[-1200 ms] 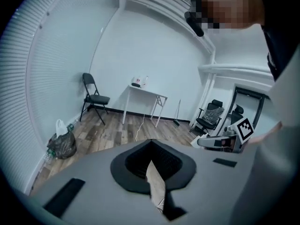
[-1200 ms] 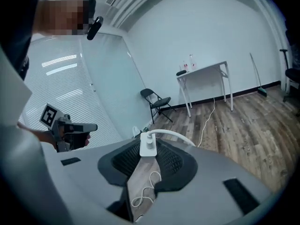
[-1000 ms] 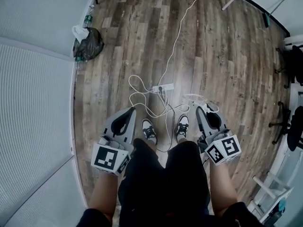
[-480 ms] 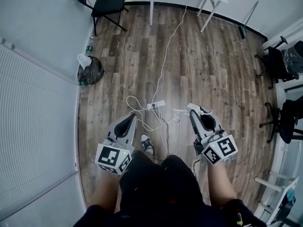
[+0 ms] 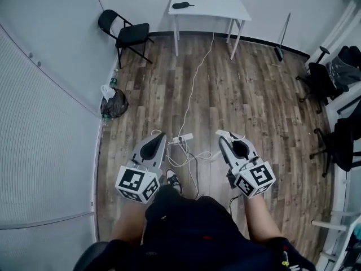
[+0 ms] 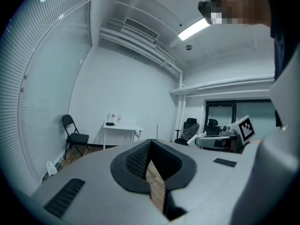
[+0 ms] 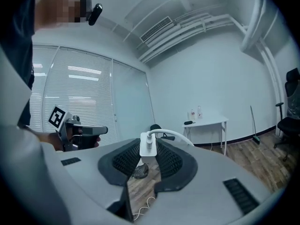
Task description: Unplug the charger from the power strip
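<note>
The white power strip point(image 5: 183, 137) lies on the wood floor far below, between my two grippers, with white cords looped around it. My right gripper point(image 5: 220, 134) is held high and level, shut on the small white charger point(image 7: 147, 146). The charger's cable point(image 7: 176, 135) arcs off to the right of the jaws. The charger point(image 5: 222, 132) is clear of the strip. My left gripper point(image 5: 162, 134) is level beside it, its fingertips meeting with nothing between them point(image 6: 150, 143).
A white cord point(image 5: 193, 89) runs from the strip to a white table point(image 5: 208, 7) at the far wall. A black folding chair point(image 5: 127, 34) and a black bag point(image 5: 114, 105) stand at left. Office chairs point(image 5: 327, 78) line the right wall.
Both grippers have risen well above the floor and now point level. The view takes in more of the room. The charger stays in the right gripper.
</note>
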The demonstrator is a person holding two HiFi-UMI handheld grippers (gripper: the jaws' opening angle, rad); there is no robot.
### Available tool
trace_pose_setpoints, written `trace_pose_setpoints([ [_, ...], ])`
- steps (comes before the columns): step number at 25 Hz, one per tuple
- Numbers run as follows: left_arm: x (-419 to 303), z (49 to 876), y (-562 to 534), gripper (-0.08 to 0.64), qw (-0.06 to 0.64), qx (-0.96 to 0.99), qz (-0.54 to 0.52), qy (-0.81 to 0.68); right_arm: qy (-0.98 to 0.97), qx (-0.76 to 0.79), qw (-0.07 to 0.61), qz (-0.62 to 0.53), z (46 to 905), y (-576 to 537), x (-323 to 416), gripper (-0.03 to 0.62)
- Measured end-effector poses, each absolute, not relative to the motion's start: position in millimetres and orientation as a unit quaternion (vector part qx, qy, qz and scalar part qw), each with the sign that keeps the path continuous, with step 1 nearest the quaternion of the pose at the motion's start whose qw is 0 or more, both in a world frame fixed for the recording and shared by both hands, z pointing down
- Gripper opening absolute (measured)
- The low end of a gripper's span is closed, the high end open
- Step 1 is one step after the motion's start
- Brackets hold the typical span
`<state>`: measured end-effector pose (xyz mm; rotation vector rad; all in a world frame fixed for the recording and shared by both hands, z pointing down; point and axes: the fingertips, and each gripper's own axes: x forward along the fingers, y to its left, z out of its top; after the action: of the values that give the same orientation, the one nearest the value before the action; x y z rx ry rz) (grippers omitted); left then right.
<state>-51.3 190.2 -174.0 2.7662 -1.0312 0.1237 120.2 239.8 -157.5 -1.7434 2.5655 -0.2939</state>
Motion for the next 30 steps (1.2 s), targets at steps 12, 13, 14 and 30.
trace_pose_setpoints([
  [12,-47,-214,262,0.018,0.072,0.935,0.047,-0.344,0.805,-0.591,0.007,-0.051,-204,323,152,0.109],
  [13,-48,-217,261,0.018,0.073,0.936,0.044,-0.342,0.805,-0.592,0.007,-0.044,-208,324,150,0.109],
  [14,-50,-219,259,0.018,0.072,0.936,0.042,-0.341,0.804,-0.593,0.009,-0.039,-211,324,148,0.109],
  [30,-102,-220,236,0.018,0.051,0.939,0.038,-0.339,0.805,-0.594,-0.001,-0.005,-230,296,93,0.109],
])
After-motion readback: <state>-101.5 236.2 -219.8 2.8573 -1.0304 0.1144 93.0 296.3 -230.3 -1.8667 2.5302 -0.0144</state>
